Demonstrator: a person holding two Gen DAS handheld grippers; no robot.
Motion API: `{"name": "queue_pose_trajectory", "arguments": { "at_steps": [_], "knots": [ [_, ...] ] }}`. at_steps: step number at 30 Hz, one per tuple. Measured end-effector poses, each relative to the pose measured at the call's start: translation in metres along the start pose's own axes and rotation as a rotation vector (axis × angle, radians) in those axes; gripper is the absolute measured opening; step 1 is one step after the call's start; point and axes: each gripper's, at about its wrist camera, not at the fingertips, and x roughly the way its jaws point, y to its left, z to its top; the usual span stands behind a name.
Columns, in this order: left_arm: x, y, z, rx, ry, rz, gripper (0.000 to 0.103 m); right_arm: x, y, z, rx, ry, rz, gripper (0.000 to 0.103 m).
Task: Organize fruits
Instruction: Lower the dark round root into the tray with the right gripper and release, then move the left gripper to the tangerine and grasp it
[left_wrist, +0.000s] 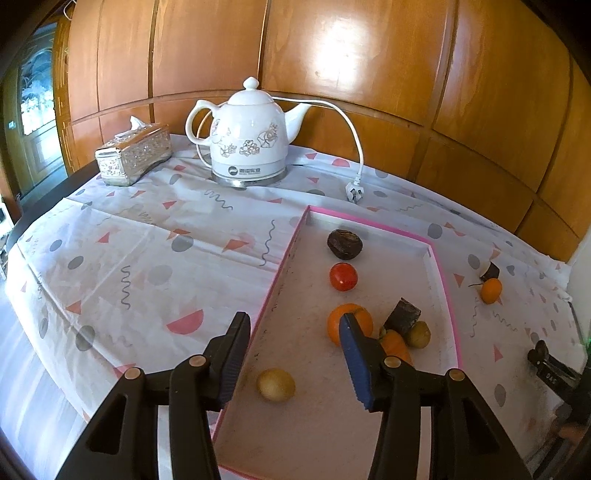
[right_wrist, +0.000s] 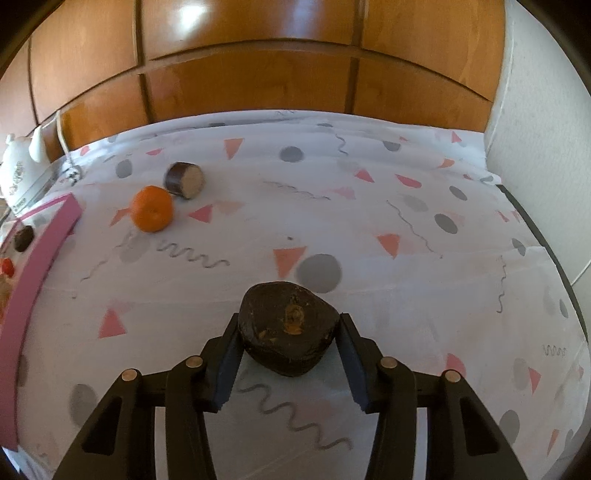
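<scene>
A: What are the right tongs (right_wrist: 289, 334) on?

B: A dark lumpy fruit (right_wrist: 287, 326), between the blue pads. The pads sit against its sides, so they look closed on it, though the fisheye makes contact on the right hard to be sure of. The fruit sits on the patterned cloth (right_wrist: 369, 229) over the desk.

A: And the left tongs (left_wrist: 295, 347)?

B: Partly open, nothing in them. They hang over the pink-rimmed tray (left_wrist: 436, 258), one finger over its left edge. Between the fingers, on the tray floor, lies a pale yellow ball (left_wrist: 276, 384).

A: What else is in the tray?

B: An orange (left_wrist: 334, 325) behind the right finger, then a dark chunk (left_wrist: 402, 315), a green fruit (left_wrist: 419, 334), a tomato (left_wrist: 343, 277) and a dark round one (left_wrist: 344, 243) farther back.

A: Outside the tray?

B: A tangerine (right_wrist: 152, 208) and a brown cylinder (right_wrist: 184, 181), touching or nearly so, on the cloth right of the tray. At the back stand a white kettle (left_wrist: 251, 136) and a tissue box (left_wrist: 135, 153).
</scene>
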Motion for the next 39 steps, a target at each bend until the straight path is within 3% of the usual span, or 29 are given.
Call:
{"name": "queue_pose_trajectory", "arguments": {
  "at_steps": [8, 15, 20, 24, 28, 32, 39],
  "knots": [
    [-0.001, 0.005, -0.001, -0.019, 0.002, -0.004, 0.052, -0.033, 0.051, 0.007, -0.084, -0.032, 0.190, 0.050],
    [-0.002, 0.017, 0.000, -0.044, -0.006, 0.015, 0.052, -0.064, 0.133, 0.004, -0.257, -0.018, 0.442, 0.050],
    [-0.004, 0.019, 0.000, -0.044, -0.014, 0.025, 0.052, -0.077, 0.192, -0.004, -0.393, 0.004, 0.556, 0.050],
    [-0.004, 0.021, 0.000, -0.044, -0.013, 0.027, 0.052, -0.068, 0.223, -0.010, -0.481, 0.037, 0.567, 0.050],
    [-0.003, 0.022, -0.001, -0.046, -0.012, 0.028, 0.056, -0.056, 0.232, -0.014, -0.453, 0.095, 0.557, 0.051],
    [-0.004, 0.020, -0.002, -0.037, -0.014, 0.024, 0.056, -0.065, 0.226, -0.016, -0.424, 0.054, 0.546, 0.059],
    [-0.005, 0.013, -0.003, -0.023, -0.007, 0.014, 0.056, -0.069, 0.213, -0.016, -0.382, 0.037, 0.561, 0.059]
  ]
}}
